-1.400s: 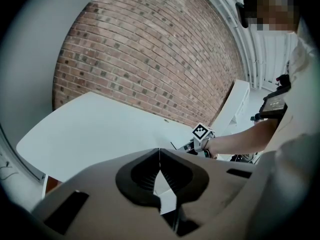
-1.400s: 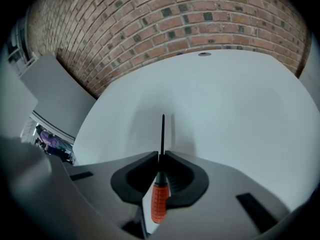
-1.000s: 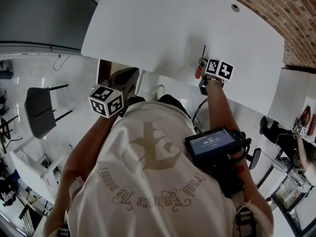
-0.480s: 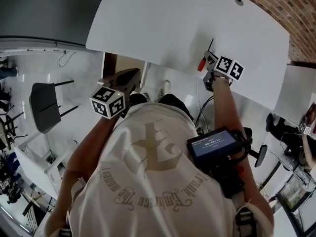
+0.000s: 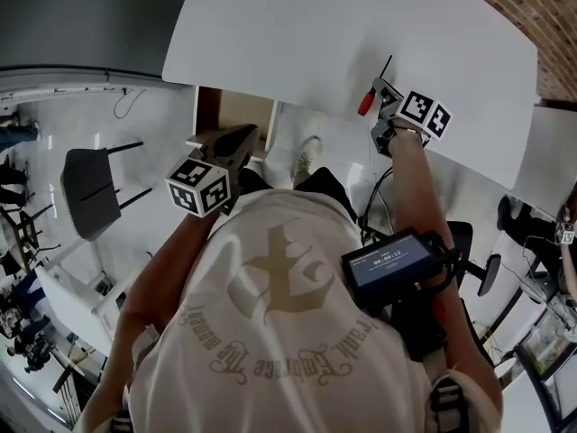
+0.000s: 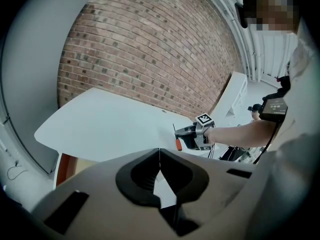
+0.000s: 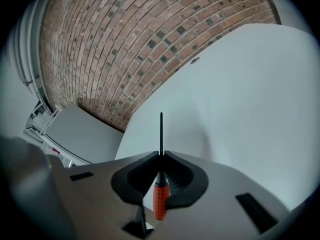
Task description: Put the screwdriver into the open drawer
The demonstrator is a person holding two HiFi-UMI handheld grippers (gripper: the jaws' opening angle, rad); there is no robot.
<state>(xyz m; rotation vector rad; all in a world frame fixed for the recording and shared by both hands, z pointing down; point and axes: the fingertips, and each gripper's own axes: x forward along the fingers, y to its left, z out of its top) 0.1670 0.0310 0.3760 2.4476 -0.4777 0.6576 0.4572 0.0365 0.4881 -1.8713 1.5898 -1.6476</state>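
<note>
The fingers (image 7: 134, 178) of the right gripper (image 7: 161, 156) pinch the screwdriver (image 7: 159, 200) where its black shaft meets the orange handle. The tip points forward and the handle lies back between the pads; I think this grip keeps it steady for carrying. It is held at the table (image 5: 315, 34) edge, well to the right of the open drawer (image 5: 236, 114). The right arm is stretched forward. The left gripper (image 6: 159, 153), fingers pressed together and empty, hovers just beside the drawer.
</note>
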